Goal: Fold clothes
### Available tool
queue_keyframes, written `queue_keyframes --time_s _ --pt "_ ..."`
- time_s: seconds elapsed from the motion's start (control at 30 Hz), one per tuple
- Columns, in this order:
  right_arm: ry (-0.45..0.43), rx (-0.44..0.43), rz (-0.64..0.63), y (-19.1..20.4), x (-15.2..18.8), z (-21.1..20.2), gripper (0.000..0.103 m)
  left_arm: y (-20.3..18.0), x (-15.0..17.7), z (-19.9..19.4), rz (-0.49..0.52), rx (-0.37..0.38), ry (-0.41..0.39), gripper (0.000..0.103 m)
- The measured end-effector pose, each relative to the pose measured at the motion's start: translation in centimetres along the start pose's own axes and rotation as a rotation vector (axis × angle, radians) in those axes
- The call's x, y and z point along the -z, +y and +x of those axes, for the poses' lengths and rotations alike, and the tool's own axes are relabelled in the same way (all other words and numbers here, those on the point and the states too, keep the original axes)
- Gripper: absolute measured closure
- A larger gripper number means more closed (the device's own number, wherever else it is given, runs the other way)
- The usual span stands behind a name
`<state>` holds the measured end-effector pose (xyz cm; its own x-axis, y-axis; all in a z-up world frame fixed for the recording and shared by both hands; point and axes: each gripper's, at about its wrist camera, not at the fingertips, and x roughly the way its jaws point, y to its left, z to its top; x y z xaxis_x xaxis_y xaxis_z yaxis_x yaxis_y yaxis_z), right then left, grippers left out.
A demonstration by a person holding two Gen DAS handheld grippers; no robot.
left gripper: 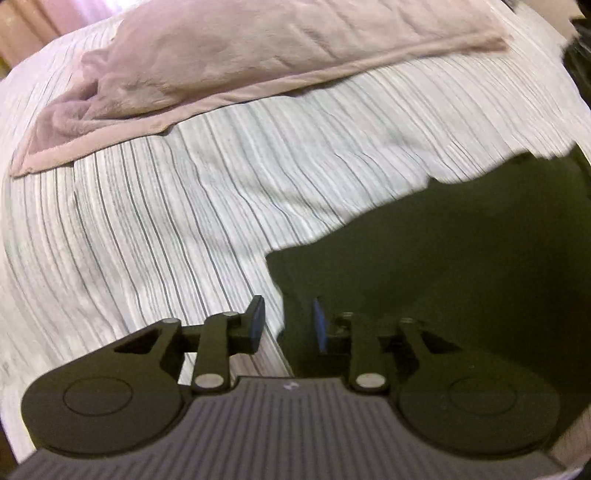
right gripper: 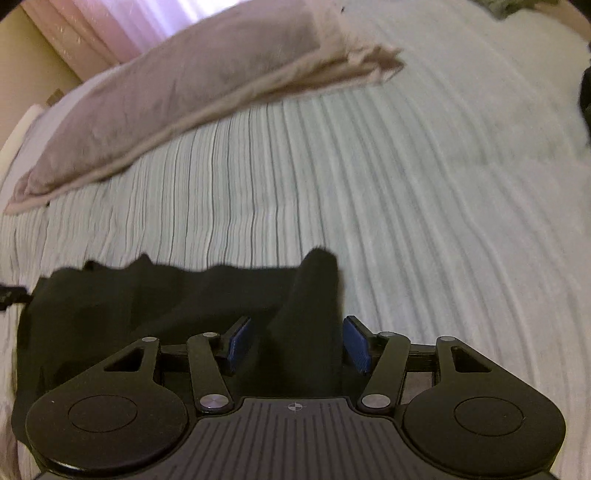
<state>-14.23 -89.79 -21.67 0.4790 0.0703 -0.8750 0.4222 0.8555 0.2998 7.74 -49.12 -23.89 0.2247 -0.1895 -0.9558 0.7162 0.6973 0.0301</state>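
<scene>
A dark garment lies on the striped bedsheet at the right in the left wrist view. My left gripper is open, its jaws straddling the garment's left edge low over the bed. In the right wrist view the same dark garment lies at the lower left, with a raised fold standing up between the jaws. My right gripper is open around that fold, its blue pads apart from the cloth.
A folded pinkish-grey blanket lies across the far side of the bed, also in the right wrist view. Pink curtains hang behind. A dark object sits at the far right edge.
</scene>
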Motion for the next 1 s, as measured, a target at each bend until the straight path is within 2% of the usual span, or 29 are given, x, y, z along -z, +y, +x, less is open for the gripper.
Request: queue_keyframes --time_s 0.1,0.13,0.17,0.2,0.27,0.3,0.37,0.43,0.5,0.53,0.57,0.6,0.7,0.77,0.8,0.9,0.93,1.0 --pt "0.023 0.009 0.010 -0.3 -0.4 0.9 0.048 1.7 -1.1 1.5 -0.094 0.036 0.000 0.075" --pt "0.030 0.012 0.013 -0.4 -0.5 1.2 0.079 2.2 -1.5 2.0 -0.125 0.048 0.001 0.075" --pt "0.038 0.015 0.017 -0.5 -0.6 1.5 0.091 2.8 -1.5 2.5 -0.160 0.067 0.010 0.075" --pt "0.046 0.018 0.020 -0.6 -0.8 1.8 0.093 3.3 -1.5 3.0 -0.196 0.086 0.020 0.075" --pt "0.022 0.021 -0.024 -0.1 -1.4 1.2 0.097 3.5 -1.7 2.6 -0.197 0.103 0.008 0.100" --pt "0.006 0.026 -0.030 0.0 -1.7 0.8 0.098 3.6 -1.7 2.4 -0.196 0.111 0.001 0.101" --pt "-0.021 0.036 -0.025 -0.2 -2.2 0.3 0.098 3.5 -2.1 0.6 -0.152 0.060 -0.063 0.101" --pt "-0.013 0.076 -0.026 -0.4 -2.2 0.7 0.098 4.0 -2.3 -0.4 -0.159 0.037 -0.097 0.101" --pt "-0.001 0.123 -0.023 -0.6 -1.9 1.1 0.094 4.0 -2.2 0.1 -0.151 0.023 -0.075 0.101" --pt "-0.008 0.145 -0.016 -0.7 -1.7 0.8 0.073 3.8 -2.1 0.6 -0.137 0.010 -0.055 0.101" --pt "-0.032 0.173 -0.015 -0.6 -1.4 0.1 0.060 3.7 -2.0 1.1 -0.134 0.006 -0.035 0.101" --pt "-0.059 0.192 -0.024 -0.3 -1.1 -0.7 0.042 3.5 -1.9 1.5 -0.132 0.003 -0.015 0.101" --pt "-0.137 0.195 -0.050 1.2 0.2 -3.7 0.042 2.9 -1.1 1.0 -0.122 -0.047 -0.012 0.098" --pt "-0.167 0.106 -0.040 2.4 1.5 -5.4 0.042 2.7 -0.3 -0.3 -0.121 -0.079 -0.031 0.094" --pt "-0.154 0.047 -0.020 3.1 2.3 -5.4 0.042 2.6 0.1 -1.0 -0.117 -0.095 -0.043 0.094" --pt "-0.082 -0.132 0.043 5.0 4.9 -4.4 0.042 1.1 1.8 -3.4 -0.080 -0.047 -0.076 0.094" --pt "-0.045 -0.172 0.039 5.8 5.8 -3.5 0.042 0.2 2.6 -3.9 -0.056 -0.003 -0.079 0.094" --pt "0.049 -0.191 0.018 6.5 7.9 -1.3 0.042 -2.1 4.4 -4.4 0.015 0.077 -0.066 0.094"
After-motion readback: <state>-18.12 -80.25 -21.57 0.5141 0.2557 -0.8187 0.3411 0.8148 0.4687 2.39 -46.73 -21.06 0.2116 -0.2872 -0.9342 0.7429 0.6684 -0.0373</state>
